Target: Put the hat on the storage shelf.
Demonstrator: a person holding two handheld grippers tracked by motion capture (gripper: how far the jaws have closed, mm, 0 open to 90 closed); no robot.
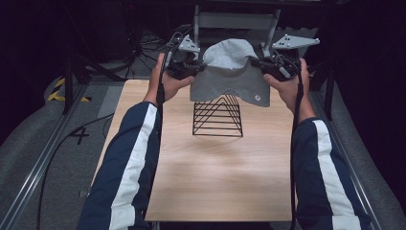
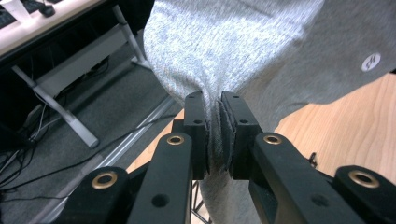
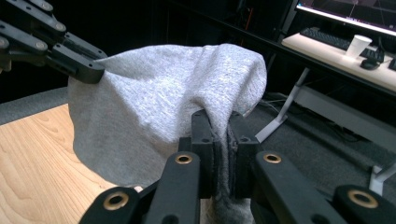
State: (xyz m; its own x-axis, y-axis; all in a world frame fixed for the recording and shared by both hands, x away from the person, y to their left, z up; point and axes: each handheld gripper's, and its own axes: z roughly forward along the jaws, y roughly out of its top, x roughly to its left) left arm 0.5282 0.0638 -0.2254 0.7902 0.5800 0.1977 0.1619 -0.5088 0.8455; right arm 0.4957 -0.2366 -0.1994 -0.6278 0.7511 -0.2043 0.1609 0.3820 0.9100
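We hold a soft, heathered grey knit garment [image 1: 229, 72] stretched in the air above the far edge of the table [image 1: 215, 177], where it drapes in a rounded dome with a small white round logo. The left gripper [image 2: 212, 100] and right gripper [image 3: 218, 116] each clamp a bunched fold of its fabric between black jaws. Just below its hem a black wire rack [image 1: 218, 116] of triangular frames stands on the pale wood-grain tabletop.

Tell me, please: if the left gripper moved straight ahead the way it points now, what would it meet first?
Most likely the grey cloth itself. The left gripper is shut on one edge of it, and the fabric bulges directly ahead of the jaws. Behind that, depth is unclear.
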